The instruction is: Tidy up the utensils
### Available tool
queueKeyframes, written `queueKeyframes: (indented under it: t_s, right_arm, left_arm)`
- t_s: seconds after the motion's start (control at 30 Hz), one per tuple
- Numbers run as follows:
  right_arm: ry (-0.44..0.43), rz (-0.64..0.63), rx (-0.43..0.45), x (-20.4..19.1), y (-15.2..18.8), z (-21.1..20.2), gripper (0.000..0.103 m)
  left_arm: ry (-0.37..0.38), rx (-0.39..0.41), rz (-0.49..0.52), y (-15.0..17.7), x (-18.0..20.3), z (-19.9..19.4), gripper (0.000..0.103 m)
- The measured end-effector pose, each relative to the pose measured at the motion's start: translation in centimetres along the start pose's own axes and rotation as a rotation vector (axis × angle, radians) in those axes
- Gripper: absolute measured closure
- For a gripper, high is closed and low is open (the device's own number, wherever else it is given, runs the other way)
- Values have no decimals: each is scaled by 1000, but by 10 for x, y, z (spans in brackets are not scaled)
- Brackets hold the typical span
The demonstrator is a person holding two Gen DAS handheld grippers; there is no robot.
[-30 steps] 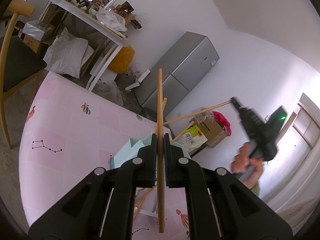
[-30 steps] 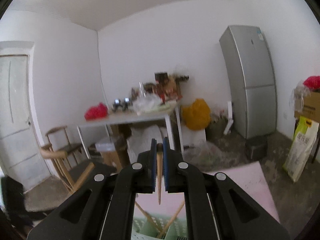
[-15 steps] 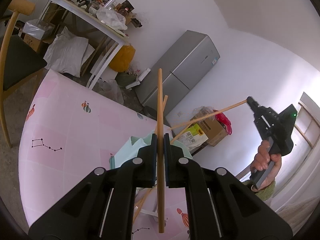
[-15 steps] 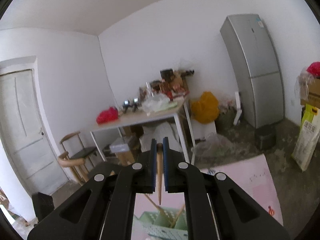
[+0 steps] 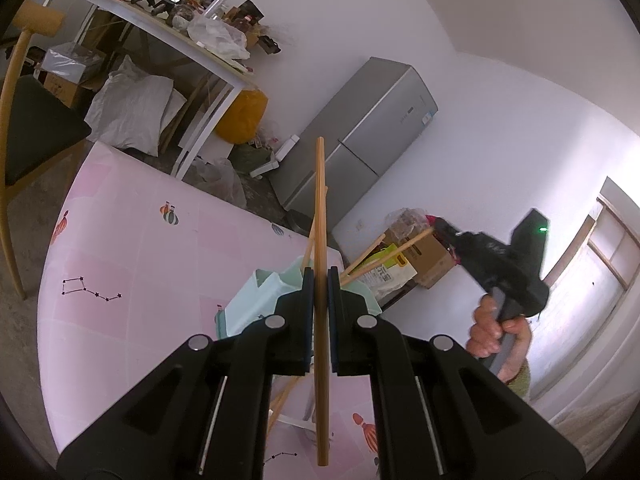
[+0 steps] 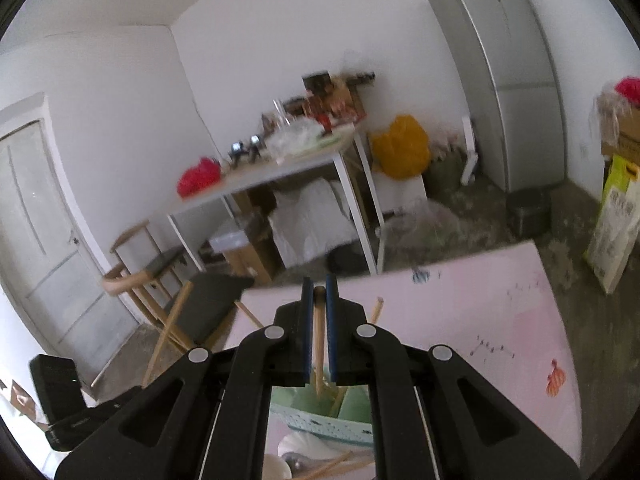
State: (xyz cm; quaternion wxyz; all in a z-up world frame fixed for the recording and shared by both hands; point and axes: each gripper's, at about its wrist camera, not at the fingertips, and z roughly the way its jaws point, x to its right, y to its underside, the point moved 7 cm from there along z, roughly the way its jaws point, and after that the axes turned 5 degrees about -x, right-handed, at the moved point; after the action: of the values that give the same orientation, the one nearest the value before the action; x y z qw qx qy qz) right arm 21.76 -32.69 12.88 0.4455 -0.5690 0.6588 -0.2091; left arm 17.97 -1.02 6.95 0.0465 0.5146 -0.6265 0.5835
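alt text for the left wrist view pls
The left gripper is shut on an upright wooden chopstick above a pink table, with a green utensil holder behind it. At right, the right gripper holds another chopstick.

We see 2 wooden chopsticks (image 5: 320,208) (image 6: 319,344), each pinched and held aloft. More lean inside the green basket (image 5: 260,296) on the pink table.

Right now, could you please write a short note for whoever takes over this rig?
Left tool: shut on a wooden chopstick, held upright above the pink table.
Right tool: shut on a second chopstick, its tip above the green holder.
Done: a few chopsticks already stand in the holder.
Left: drop in both held chopsticks; more lie by a white dish beside it.
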Motion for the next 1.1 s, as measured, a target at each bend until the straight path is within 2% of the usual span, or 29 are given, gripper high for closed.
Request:
queueKeyframes:
  t_s: [0.1,0.2,0.23,0.43,0.5,0.6,0.67,0.73,0.87,0.97,1.03,1.1]
  right_arm:
    - [22,30,-59,10,10,18,96]
    - [34,31,-57,13,12,20,96]
    - [42,24,-46,12,11,19,95]
    - [77,-1,30,11,0,4,77]
    - [91,-1,56,12,-2,-4,75]
    - [100,18,100,18,-7,-18,74]
    - [105,29,128,22,-9,-27,73]
    - [113,36,149,26,-9,-35,73]
    - [116,63,169,38,-2,-46,72]
    - [111,87,168,48,7,-49,72]
    - [101,102,168,53,13,-49,72]
    - [95,121,166,62,17,-48,72]
  left_arm:
    - [-13,-13,11,1,1,2,98]
    - [-40,-36,38,3,3,5,98]
    - [-45,-46,44,5,4,6,98]
    - [-63,-118,87,11,11,12,98]
    - [-82,-146,125,11,14,14,98]
    - [-133,-190,239,8,22,16,98]
    - [-187,-222,349,6,30,18,98]
    - [-260,-267,513,5,39,22,98]
    - [-441,-379,894,11,48,37,98]
    - [-525,-436,1116,16,47,48,98]
    - [-579,-463,1309,21,46,57,98]
    - [-597,-495,1440,26,49,63,98]
